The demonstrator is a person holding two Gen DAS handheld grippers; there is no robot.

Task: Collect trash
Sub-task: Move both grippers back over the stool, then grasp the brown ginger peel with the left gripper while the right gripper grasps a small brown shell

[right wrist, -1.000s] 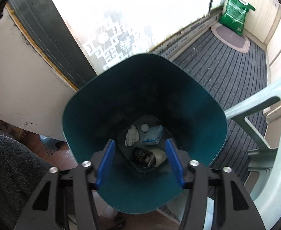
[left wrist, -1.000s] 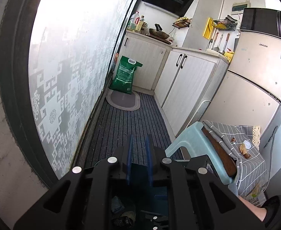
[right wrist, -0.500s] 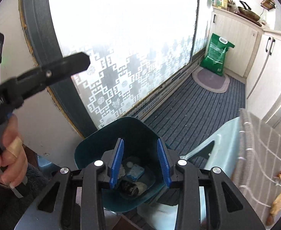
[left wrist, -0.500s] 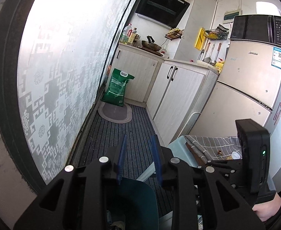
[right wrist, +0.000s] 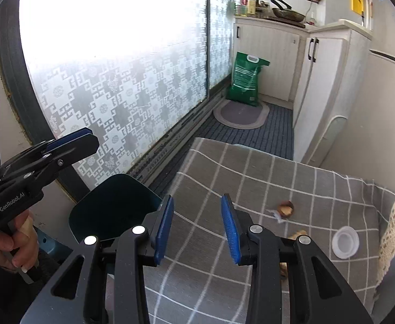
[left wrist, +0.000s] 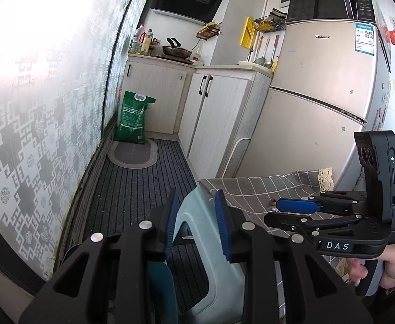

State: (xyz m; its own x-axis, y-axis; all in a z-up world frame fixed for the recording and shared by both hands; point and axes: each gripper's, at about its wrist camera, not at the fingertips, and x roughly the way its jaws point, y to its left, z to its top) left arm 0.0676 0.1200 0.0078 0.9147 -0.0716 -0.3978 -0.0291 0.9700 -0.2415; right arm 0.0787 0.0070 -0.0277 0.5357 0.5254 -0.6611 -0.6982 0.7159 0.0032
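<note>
A dark teal trash bin [right wrist: 111, 210] stands on the floor left of a table with a grey checked cloth [right wrist: 251, 189]. On the cloth lie a brown shell scrap [right wrist: 286, 207], a tan scrap [right wrist: 298, 234] and a white plastic lid [right wrist: 345, 241]. My right gripper [right wrist: 197, 226] is open and empty above the cloth's near left part, short of the scraps. My left gripper [left wrist: 196, 221] is open and empty above the bin's rim [left wrist: 159, 275] and a pale blue stool [left wrist: 205, 243]. The right gripper also shows in the left wrist view [left wrist: 294, 205].
A frosted patterned sliding door [right wrist: 116, 81] runs along the left. A green bag [right wrist: 244, 81] and an oval mat [right wrist: 240, 112] lie at the far end by white cabinets [left wrist: 216, 118]. A fridge [left wrist: 319, 102] stands right of the table.
Both grippers have lifted away from the bin. The right gripper swung from over the bin's inside to over the cloth and closed part way. The left gripper rose and opened wider.
</note>
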